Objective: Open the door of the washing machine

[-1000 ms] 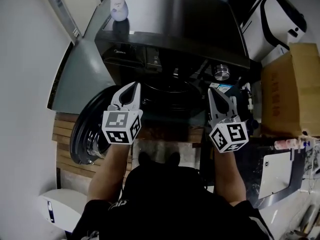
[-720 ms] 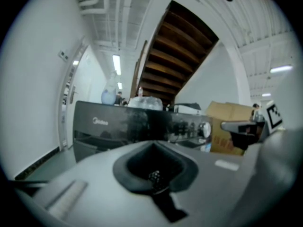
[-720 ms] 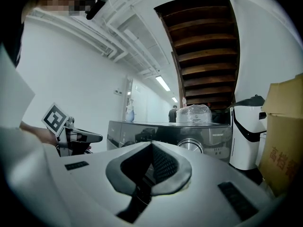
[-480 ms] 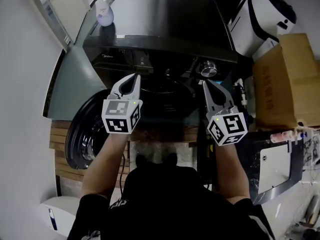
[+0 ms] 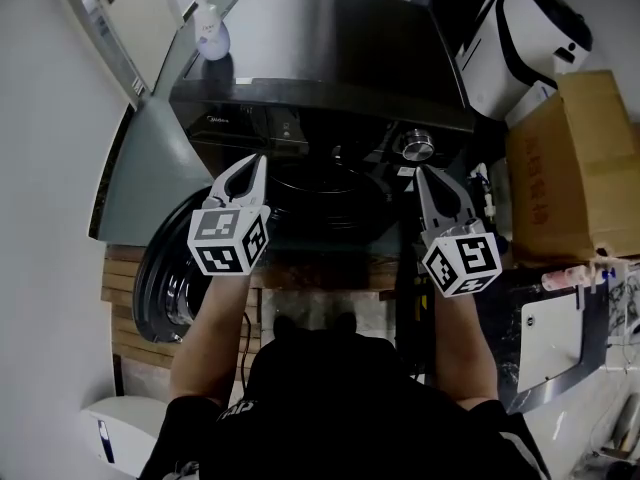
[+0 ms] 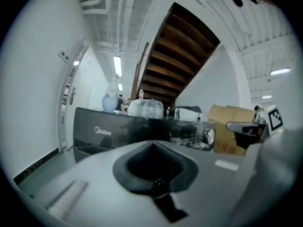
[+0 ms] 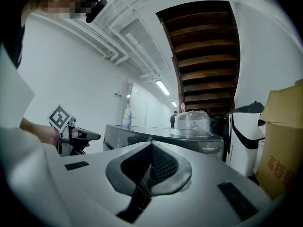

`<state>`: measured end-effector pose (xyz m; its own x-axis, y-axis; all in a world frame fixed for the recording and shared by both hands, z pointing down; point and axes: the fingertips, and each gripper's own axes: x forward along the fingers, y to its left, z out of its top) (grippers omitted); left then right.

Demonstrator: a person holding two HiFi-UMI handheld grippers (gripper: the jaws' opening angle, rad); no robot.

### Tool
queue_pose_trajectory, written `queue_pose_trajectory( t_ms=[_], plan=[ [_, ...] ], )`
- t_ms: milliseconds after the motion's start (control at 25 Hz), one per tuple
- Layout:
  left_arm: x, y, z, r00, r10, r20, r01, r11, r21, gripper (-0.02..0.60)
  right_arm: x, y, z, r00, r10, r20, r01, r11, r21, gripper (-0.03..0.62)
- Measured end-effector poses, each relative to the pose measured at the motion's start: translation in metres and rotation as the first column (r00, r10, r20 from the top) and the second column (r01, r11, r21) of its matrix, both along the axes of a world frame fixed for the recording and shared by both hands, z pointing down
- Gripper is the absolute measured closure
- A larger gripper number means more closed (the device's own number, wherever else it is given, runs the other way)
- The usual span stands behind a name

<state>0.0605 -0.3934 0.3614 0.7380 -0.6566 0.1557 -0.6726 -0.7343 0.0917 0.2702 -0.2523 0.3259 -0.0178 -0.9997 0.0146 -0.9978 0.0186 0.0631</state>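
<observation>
Washing machine (image 5: 330,58): dark front-loader, seen from above across the upper middle of the head view, with the drum opening (image 5: 330,193) fully exposed.
Door (image 5: 165,278): round, already swung wide open. It's found at the lower left of the frame, off to the left of the drum opening.
Left gripper (image 5: 256,160): jaws shut tight with nothing held. It's raised in front of the machine, just up and right of the door in the frame.
Right gripper (image 5: 421,174): jaws closed too, and empty. It's held close below the knob (image 5: 417,146) on the machine's right front.
Soap bottle (image 5: 211,36): parked on the machine's top, upper left.
Cardboard box (image 5: 575,158): spotted at the right edge, beside the machine.
</observation>
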Motion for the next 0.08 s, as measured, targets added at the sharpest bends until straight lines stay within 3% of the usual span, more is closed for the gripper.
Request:
queue_pose_trajectory(
  t_ms=[80],
  plan=[
    [-0.0099, -0.0032, 0.0018, 1.000, -0.017, 0.001, 0.017, 1.000, -0.008, 0.575, 0.0031, 0.0030, 0.0026, 1.000, 0.006, 0.004, -0.006, 1.000, -0.007, 0.603]
  ],
)
